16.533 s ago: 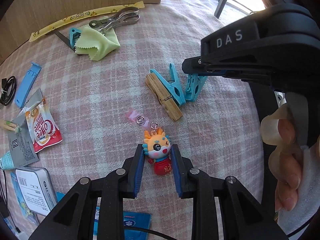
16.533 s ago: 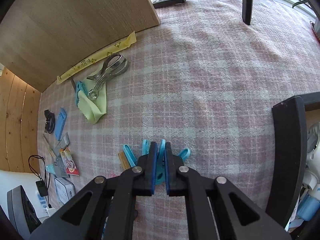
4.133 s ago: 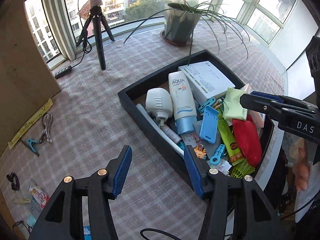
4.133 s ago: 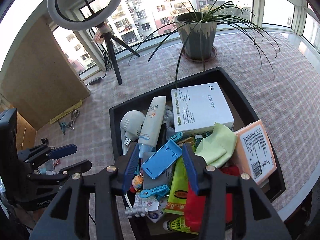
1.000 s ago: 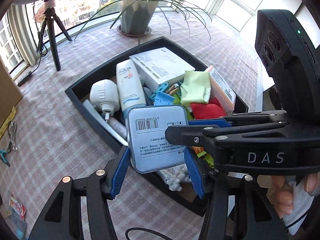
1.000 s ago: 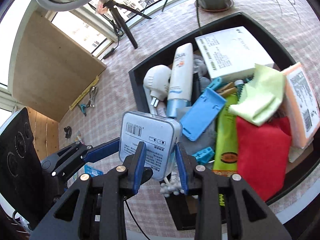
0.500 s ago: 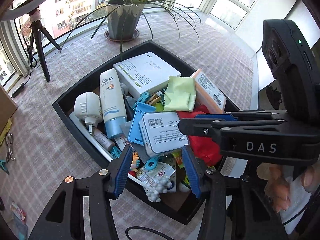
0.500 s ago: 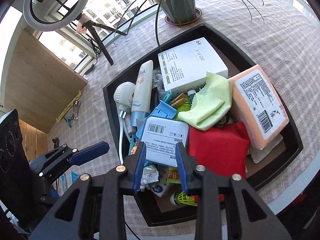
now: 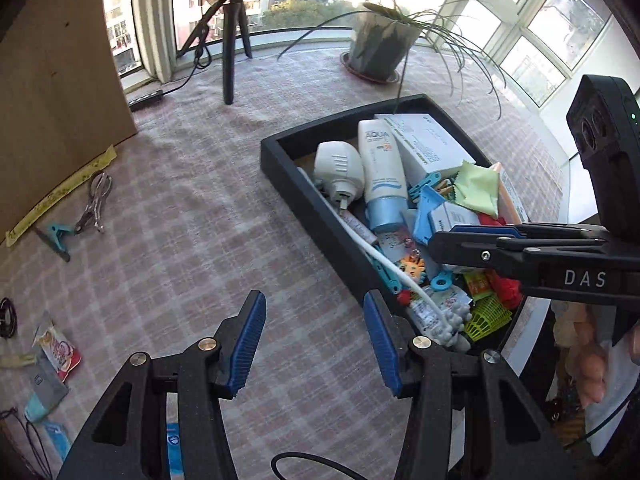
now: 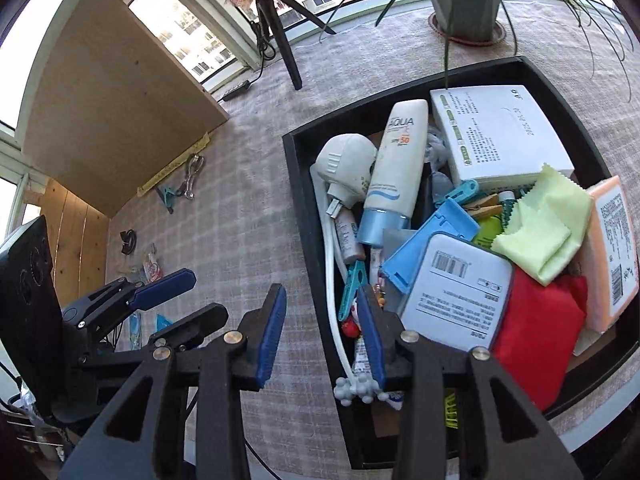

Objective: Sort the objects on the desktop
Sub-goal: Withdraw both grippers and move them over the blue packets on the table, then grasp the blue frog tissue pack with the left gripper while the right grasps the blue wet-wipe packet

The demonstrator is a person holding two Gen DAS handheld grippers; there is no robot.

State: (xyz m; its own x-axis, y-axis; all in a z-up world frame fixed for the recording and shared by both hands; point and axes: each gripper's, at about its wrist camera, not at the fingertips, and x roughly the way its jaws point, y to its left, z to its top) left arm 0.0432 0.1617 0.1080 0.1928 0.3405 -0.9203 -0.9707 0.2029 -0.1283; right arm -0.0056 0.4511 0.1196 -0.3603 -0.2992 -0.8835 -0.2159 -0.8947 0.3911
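Grey tin (image 10: pixel 456 292) with the barcode label is down in the black tray (image 10: pixel 298 200) now, lying tilted on the blue plastic holder (image 10: pixel 430 236) and the red pouch (image 10: pixel 536 320). A second ago my right tool (image 10: pixel 320 332) had it clamped above the tray; now its jaws are apart and empty, straddling the tray's near wall. So that drop is done.

Left tool (image 9: pixel 312 340) is also apart and holds nothing. It has swung off the tray and now looks over bare plaid cloth of the counter (image 9: pixel 208 208), tray to its right.

Tray is crowded: sunscreen tube (image 10: pixel 396 168), white plug (image 10: pixel 348 168), white box (image 10: pixel 496 136), green cloth (image 10: pixel 540 228), orange pack (image 10: pixel 612 248), clips and small bits underneath. The tin sits high on the pile; I judge it could slide if something lands on it.

What's left, by my read, is along the counter's far-left edge by the wooden board (image 9: pixel 56 80):
- metal clamp (image 9: pixel 94 202) and teal clip (image 9: pixel 60 234), just beside the yellow strip (image 9: pixel 60 194)
- red snack sachet (image 9: pixel 58 350), grey packet and a black cable loop (image 9: pixel 6 316) near the left edge
- blue packets close under the left tool; partly hidden, can't tell how many

Both tools free, so the next fetch goes left. Flat sachets will need an edge pinch.
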